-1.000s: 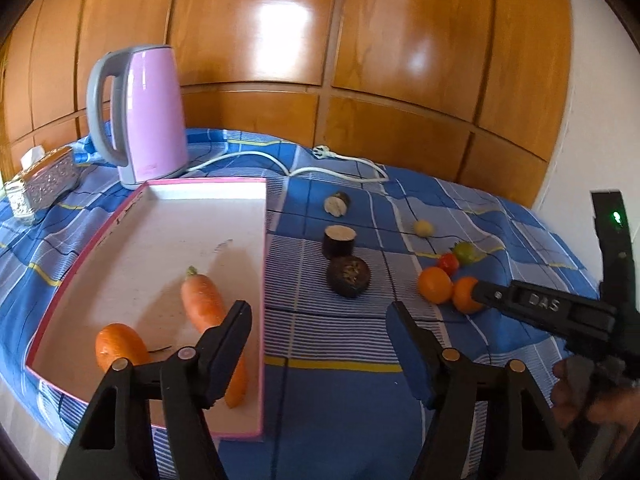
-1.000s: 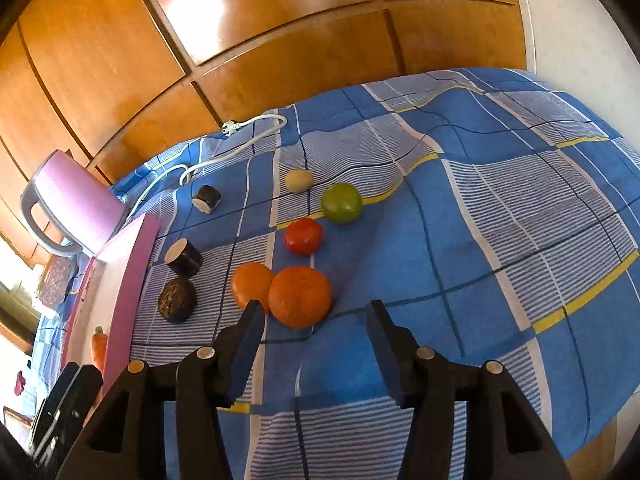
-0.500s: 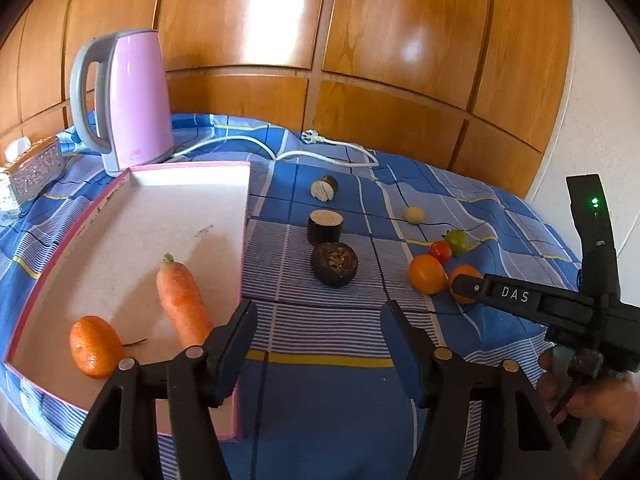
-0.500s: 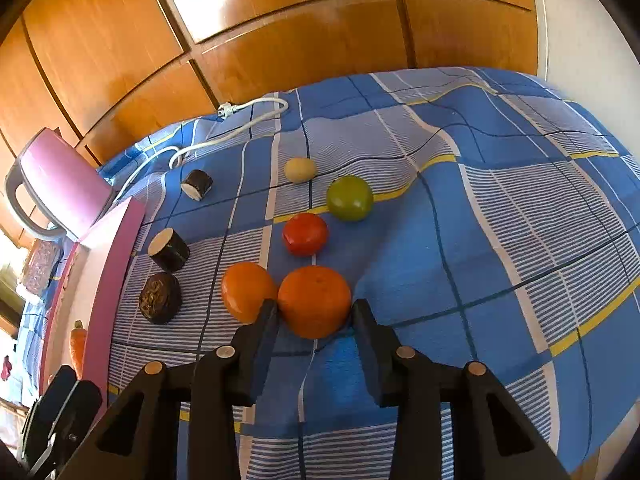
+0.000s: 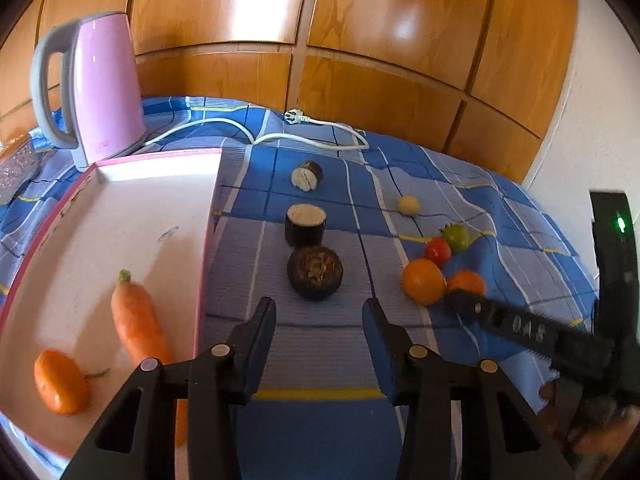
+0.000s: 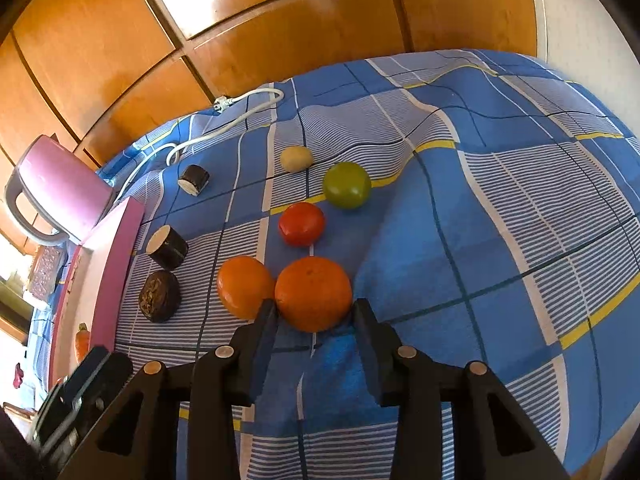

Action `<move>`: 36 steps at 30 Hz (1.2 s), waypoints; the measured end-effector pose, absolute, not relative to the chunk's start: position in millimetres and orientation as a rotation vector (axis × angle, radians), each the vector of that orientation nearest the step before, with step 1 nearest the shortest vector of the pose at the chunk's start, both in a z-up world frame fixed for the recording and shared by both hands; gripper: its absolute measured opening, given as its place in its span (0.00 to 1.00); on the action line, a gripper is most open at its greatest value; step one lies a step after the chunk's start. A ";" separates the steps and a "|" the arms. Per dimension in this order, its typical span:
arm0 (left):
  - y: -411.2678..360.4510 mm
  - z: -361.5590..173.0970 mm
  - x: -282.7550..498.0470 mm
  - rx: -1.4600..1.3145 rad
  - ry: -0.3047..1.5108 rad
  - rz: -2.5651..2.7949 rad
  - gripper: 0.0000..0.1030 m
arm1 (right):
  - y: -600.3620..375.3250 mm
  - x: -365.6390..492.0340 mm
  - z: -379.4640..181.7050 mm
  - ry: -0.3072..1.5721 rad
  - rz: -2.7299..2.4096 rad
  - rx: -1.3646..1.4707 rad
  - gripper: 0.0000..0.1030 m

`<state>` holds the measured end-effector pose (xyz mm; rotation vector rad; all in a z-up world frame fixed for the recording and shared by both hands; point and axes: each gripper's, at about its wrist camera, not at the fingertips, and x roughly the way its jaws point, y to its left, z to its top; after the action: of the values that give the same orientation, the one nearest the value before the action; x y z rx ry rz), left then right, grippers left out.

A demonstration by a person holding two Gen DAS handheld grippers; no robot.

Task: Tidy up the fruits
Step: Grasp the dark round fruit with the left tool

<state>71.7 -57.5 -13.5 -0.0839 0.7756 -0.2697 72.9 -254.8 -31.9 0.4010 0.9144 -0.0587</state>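
Right gripper (image 6: 314, 312) narrowed onto the big orange (image 6: 314, 293), both pads pressed against its sides, fruit resting on the blue checked cloth (image 6: 500, 208). A second orange (image 6: 245, 286) touches it at 9 o'clock, right by the left finger. Red tomato (image 6: 301, 224) at 12 o'clock, green tomato (image 6: 346, 185) beyond it at 1, small pale fruit (image 6: 296, 158) farther back. Left gripper (image 5: 319, 310) jaws have just been closing, now partly open, nothing between them, just bare cloth; dark round fruit (image 5: 315, 267) sits just ahead at 12, then a dark cut cylinder (image 5: 305, 225) and another cut piece (image 5: 307, 175) in a line behind. Pink-rimmed tray (image 5: 208, 216) at 9 o'clock holds a carrot (image 5: 136, 320) and a small orange fruit (image 5: 60, 388); carrot's lower end hidden behind the left finger. Pink kettle (image 5: 104, 88) behind tray, white cord (image 5: 256, 132) trailing across the cloth. In the left view the right tool covers part of the big orange; a hand (image 5: 600, 432) at the edge is cut off.
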 end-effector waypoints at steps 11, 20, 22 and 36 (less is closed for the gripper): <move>-72.2 -28.2 113.9 -0.034 0.823 -0.253 0.50 | -251.1 74.2 -31.8 0.914 -0.071 0.371 0.38; -78.4 -35.5 112.3 0.025 0.802 -0.242 0.35 | -249.5 75.9 -32.8 0.913 -0.075 0.353 0.39; -79.3 -35.9 108.7 0.032 0.796 -0.246 0.35 | -249.5 76.7 -33.9 0.920 -0.075 0.354 0.39; -75.6 -36.2 96.3 0.012 0.787 -0.255 0.35 | -247.9 75.5 -35.2 0.918 -0.088 0.349 0.38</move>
<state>96.3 -75.6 -36.2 0.0122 0.7868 -0.2545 75.5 -247.9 -35.2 0.3486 0.9182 -0.0885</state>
